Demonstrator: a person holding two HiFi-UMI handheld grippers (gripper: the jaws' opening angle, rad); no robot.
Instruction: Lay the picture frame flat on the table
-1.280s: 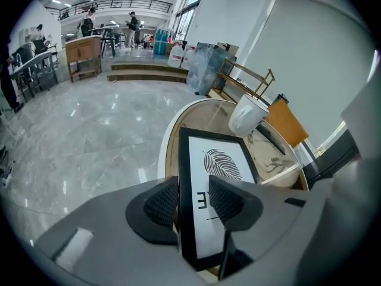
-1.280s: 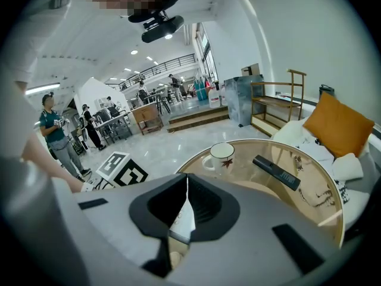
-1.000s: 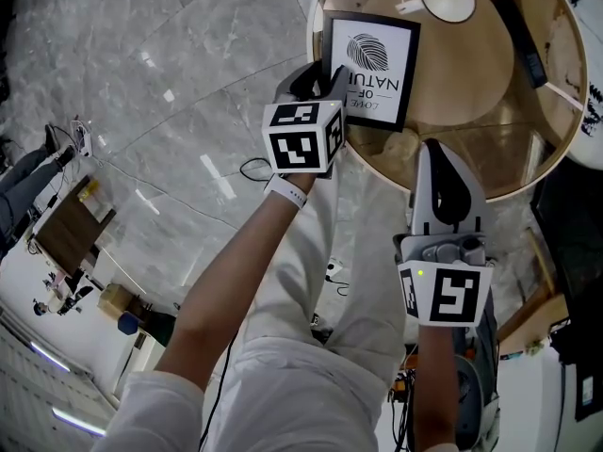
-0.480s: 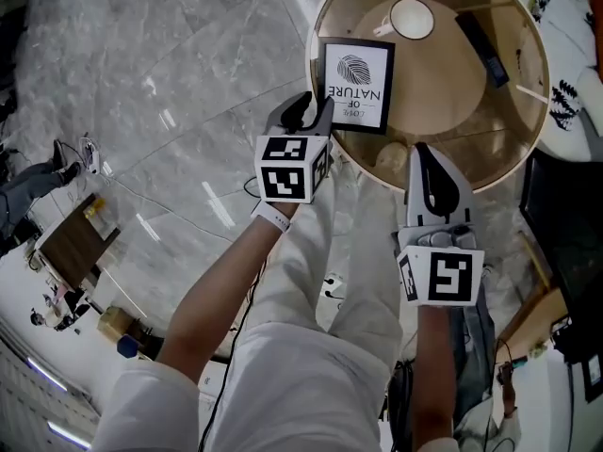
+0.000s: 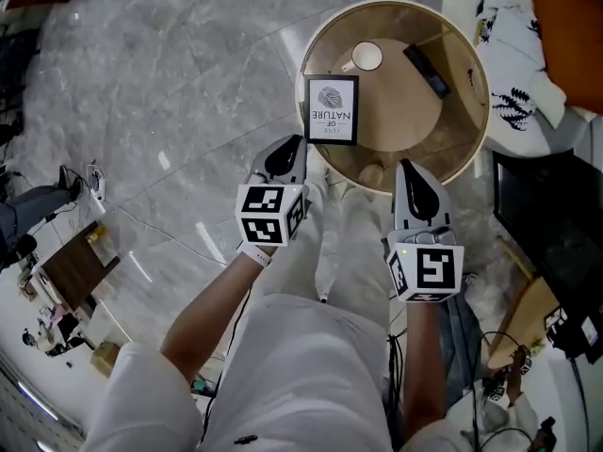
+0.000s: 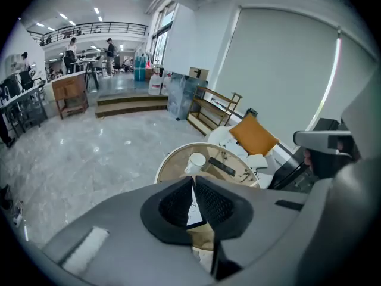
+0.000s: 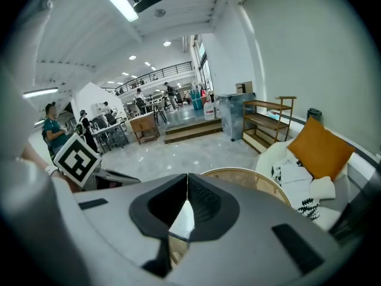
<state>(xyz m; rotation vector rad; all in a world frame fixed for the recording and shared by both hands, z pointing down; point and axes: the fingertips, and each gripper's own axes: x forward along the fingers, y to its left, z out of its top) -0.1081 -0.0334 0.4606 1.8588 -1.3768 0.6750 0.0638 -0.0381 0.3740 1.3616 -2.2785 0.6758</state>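
Observation:
The black picture frame [image 5: 332, 109] with a white leaf print lies face up on the round wooden table [image 5: 466, 125], near its left rim. My left gripper [image 5: 283, 158] hovers just short of the table's near-left edge, clear of the frame. Its jaws are closing, their tips meet and nothing is between them. In the left gripper view the frame [image 6: 194, 210] shows only as a sliver behind the fingers [image 6: 214, 204]. My right gripper [image 5: 415, 175] is shut and empty at the table's near edge, to the right of the frame.
A white cup [image 5: 366, 56] and a dark remote [image 5: 426, 71] sit on the table beyond the frame. A white sofa with a leaf-print cushion [image 5: 513, 26] and an orange cushion [image 5: 575, 36] stands at the right. Grey marble floor [image 5: 170, 83] spreads to the left.
My left gripper has let go of the frame's left edge, drawn back toward me and closed its jaws. Both grippers now sit farther from the table, and the frame rests alone.

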